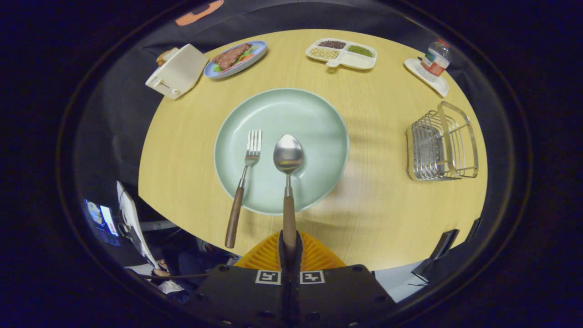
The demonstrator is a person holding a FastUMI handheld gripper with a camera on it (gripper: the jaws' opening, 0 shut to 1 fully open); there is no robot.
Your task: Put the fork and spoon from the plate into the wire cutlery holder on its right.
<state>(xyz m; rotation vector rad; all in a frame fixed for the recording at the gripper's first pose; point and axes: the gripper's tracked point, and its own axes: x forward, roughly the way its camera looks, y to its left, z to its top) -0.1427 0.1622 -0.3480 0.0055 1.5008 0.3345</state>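
Wooden-handled silver spoon (pixel 288 182) is pinched by its handle end between the gripper's (pixel 289 248) fingers. Lift it straight up, keep it level, then carry it to the wire cutlery holder (pixel 441 143) far right of the jaws.

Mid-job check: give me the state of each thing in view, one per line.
Gripper: shut on the spoon's wooden handle.
Spoon: held, bowl over the plate.
Fork: not held, tines on the plate, handle over its rim.
Plate: upright on the table.
Cutlery holder: right of the plate, looks empty.
Bottle: upright, capped.
Toaster: bread in its slot.
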